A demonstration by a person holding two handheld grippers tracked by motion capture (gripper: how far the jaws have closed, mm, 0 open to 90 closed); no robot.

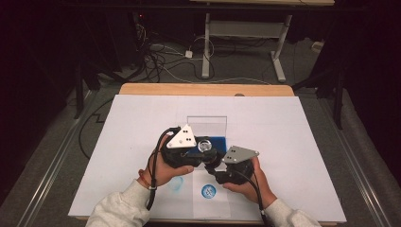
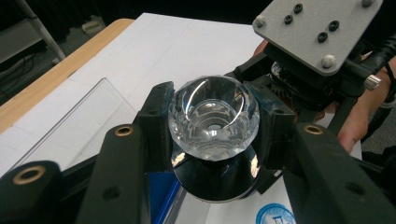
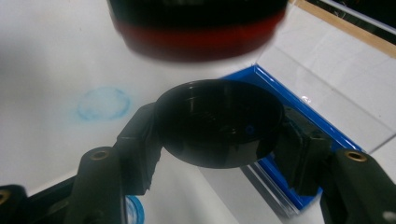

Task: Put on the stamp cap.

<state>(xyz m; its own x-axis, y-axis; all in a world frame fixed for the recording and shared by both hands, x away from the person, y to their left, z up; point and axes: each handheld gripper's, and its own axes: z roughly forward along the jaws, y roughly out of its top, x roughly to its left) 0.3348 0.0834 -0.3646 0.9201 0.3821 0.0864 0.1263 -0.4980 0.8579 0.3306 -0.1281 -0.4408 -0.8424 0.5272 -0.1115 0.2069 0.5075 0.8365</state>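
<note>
Both hand-held grippers clamped, held close together over the white surface point(image 1: 283, 142).

The left hand-held gripper point(image 2: 212, 128) grips a faceted clear knob point(image 2: 213, 116); directly beneath it, the right hand-held gripper point(image 3: 219, 135) grips a black round disc point(image 3: 219, 123).

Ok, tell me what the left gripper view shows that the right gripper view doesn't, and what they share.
Left gripper view alone: a clear faceted knob clamped between the left gripper's jaws, the other gripper's grey plate beyond it, and a sharp blue round stamp print on the paper.
Right gripper view alone: a faint, smudged blue ring on the paper and a blurred black and red object at the top.
Shared: the black round base under the knob, held by the right gripper, the blue ink pad, and the white paper.
</note>
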